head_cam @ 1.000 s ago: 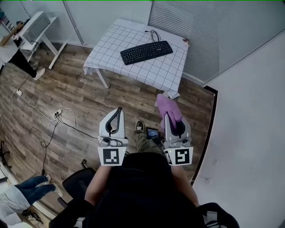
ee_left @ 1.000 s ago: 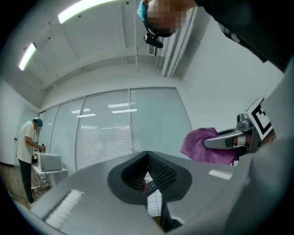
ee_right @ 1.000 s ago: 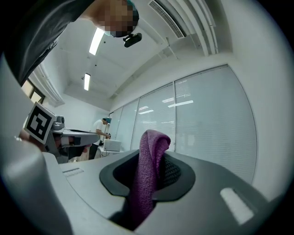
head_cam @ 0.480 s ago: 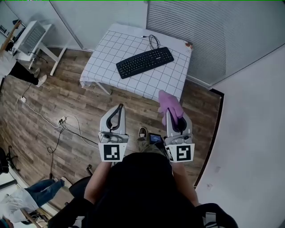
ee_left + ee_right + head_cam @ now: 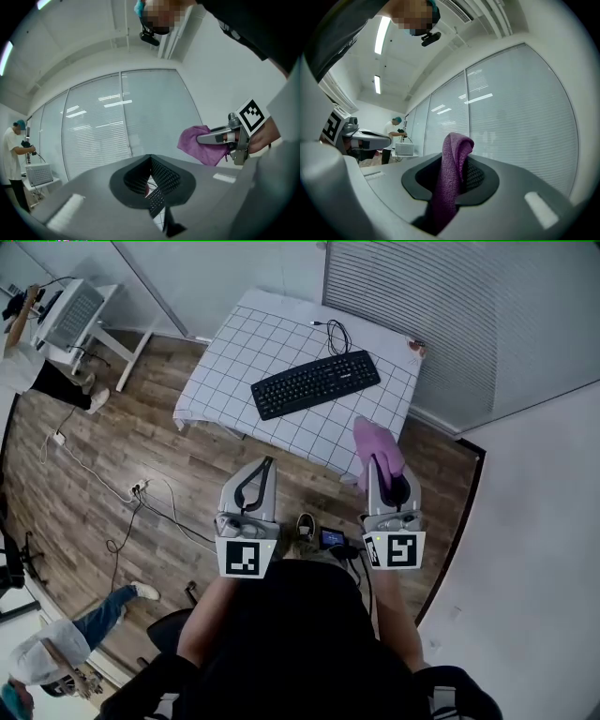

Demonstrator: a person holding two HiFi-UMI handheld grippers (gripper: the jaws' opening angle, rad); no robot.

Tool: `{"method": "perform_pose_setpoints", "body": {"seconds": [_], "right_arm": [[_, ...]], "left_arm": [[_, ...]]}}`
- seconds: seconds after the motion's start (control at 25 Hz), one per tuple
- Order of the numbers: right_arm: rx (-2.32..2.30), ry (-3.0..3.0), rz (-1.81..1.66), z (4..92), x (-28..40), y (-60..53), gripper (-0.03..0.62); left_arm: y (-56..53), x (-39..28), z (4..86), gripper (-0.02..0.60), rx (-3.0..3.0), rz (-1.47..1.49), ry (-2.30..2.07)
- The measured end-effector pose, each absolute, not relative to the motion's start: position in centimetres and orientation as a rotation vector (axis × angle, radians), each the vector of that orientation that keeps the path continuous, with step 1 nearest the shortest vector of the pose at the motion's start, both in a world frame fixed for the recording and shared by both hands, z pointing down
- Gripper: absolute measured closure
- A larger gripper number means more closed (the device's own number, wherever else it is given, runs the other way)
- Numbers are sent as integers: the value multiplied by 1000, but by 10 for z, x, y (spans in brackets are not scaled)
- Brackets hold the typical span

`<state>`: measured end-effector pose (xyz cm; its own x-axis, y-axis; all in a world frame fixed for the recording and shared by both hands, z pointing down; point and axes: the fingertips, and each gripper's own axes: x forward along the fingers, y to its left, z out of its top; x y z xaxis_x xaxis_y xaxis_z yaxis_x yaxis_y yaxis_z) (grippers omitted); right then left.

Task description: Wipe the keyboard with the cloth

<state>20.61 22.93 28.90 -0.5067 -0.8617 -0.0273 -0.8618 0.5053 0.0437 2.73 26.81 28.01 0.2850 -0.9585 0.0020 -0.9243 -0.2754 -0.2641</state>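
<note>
1. A wood-plank floor (image 5: 112,456) spreads across the room in the head view, with white cords trailing over it at left.
2. A table (image 5: 234,352) under a white cover with a black grid stands ahead of the person who holds the tools. It is set close to a wall of closed blinds.
3. A bystander (image 5: 395,133) in a white top and teal cap stands at a side desk, well apart from the table.
4. The black keyboard (image 5: 316,383) lies slantwise on the table's far half, with its cable (image 5: 330,329) looped just behind it. Nothing touches the keyboard.
5. The left gripper (image 5: 266,465) is held level, short of the table's near edge. Its jaws are pressed together with nothing between them.
6. The right gripper (image 5: 378,465), also level, has its jaws clamped on the purple cloth (image 5: 379,442).
7. The cloth stands up from the jaws in a fold, near the table's near right corner and well short of the keyboard.
</note>
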Motion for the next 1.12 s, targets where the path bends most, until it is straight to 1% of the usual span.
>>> {"method": "perform_pose_setpoints", "body": {"seconds": [0.28, 0.52, 0.64, 0.76, 0.8, 0.88, 1.04, 1.12], "right_arm": [[-1599, 2742, 51, 304, 199, 177, 499], [-1673, 2774, -10, 325, 180, 121, 497], [-1677, 2850, -74, 338, 162, 88, 496], [-1718, 2874, -154, 354, 159, 52, 496], [-1750, 2872, -173, 359, 162, 39, 496], [-1803, 2879, -189, 370, 165, 18, 496], [-1824, 2908, -276, 395, 171, -24, 494], [-1832, 2918, -320, 408, 178, -46, 496]], "left_arm": [[222, 10, 298, 581, -2380, -238, 1691], [164, -19, 313, 581, -2439, -210, 1568], [132, -50, 352, 581, -2596, -309, 1624], [103, -76, 388, 580, -2699, -386, 1580], [94, -81, 400, 567, -2726, -400, 1540], [79, -93, 427, 521, -2762, -438, 1455], [61, -105, 486, 429, -2787, -624, 1228], [55, -105, 506, 417, -2819, -692, 1166]]}}
